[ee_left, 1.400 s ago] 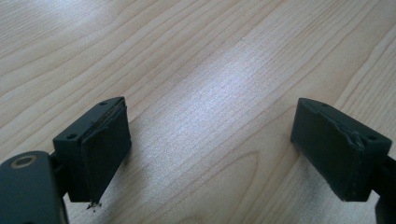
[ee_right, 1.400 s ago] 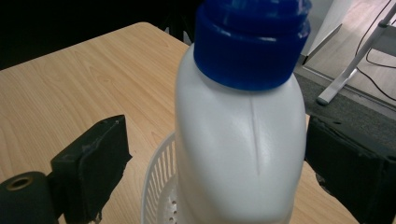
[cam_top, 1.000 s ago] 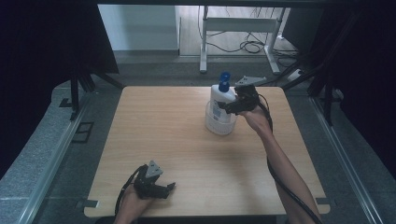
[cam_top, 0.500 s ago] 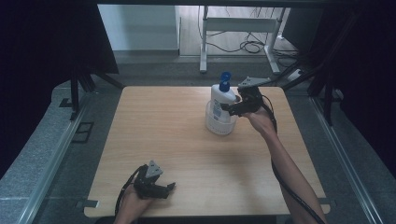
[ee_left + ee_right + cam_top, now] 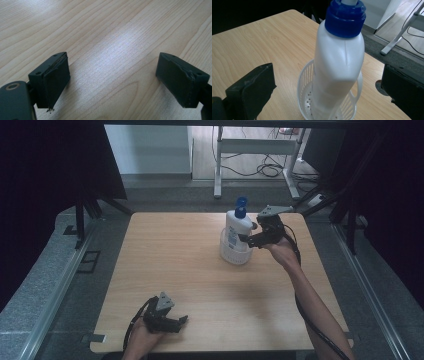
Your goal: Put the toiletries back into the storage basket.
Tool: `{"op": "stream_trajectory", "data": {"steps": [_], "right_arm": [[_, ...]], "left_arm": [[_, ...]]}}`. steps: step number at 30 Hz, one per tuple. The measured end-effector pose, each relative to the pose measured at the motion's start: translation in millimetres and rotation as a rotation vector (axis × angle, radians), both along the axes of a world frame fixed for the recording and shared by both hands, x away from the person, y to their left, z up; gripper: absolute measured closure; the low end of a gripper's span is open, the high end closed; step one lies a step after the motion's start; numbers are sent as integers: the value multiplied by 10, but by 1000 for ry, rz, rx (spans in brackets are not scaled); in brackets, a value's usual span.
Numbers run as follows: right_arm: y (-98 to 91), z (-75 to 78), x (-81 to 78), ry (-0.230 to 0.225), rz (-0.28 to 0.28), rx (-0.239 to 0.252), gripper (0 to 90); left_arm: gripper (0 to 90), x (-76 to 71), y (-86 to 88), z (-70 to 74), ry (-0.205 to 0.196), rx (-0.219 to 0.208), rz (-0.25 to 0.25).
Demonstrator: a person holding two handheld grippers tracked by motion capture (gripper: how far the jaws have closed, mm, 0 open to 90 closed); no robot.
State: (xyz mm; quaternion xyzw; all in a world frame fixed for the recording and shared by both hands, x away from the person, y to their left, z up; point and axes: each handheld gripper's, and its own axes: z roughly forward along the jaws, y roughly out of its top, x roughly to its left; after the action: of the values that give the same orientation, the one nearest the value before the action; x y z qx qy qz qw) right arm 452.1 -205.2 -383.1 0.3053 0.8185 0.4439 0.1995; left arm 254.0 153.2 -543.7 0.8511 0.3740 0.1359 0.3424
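Note:
A white bottle (image 5: 236,231) with a blue cap (image 5: 241,201) stands upright in a small white slatted basket (image 5: 231,256) on the far right part of the wooden table (image 5: 170,250). My right gripper (image 5: 249,234) is open just right of the bottle at label height. In the right gripper view the bottle (image 5: 339,67) rises between the two spread jaws of the right gripper (image 5: 327,75) and touches neither; the basket (image 5: 303,78) rings its base. My left gripper (image 5: 179,324) rests open at the table's near left edge. In its own view the left gripper (image 5: 112,72) has bare wood between its jaws.
Grey floor surrounds the table, with dark curtains on both sides. A white desk frame (image 5: 250,147) and loose cables (image 5: 267,170) stand beyond the far edge. The person's right forearm (image 5: 310,295) crosses the table's right side.
The right gripper has shifted slightly toward the near side beside the bottle. The bottle, the basket and the left gripper have stayed put.

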Motion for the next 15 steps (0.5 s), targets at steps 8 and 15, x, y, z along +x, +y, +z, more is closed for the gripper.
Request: {"op": "stream_trajectory", "data": {"steps": [8,15], "right_arm": [[-38,-38,-76,14,0,-12,0],[-90,-93,-160,24,6,-13,0]], "left_arm": [[113,0,0,0,0,0,1],[113,-1,-3,-1,0,-4,3]]}}
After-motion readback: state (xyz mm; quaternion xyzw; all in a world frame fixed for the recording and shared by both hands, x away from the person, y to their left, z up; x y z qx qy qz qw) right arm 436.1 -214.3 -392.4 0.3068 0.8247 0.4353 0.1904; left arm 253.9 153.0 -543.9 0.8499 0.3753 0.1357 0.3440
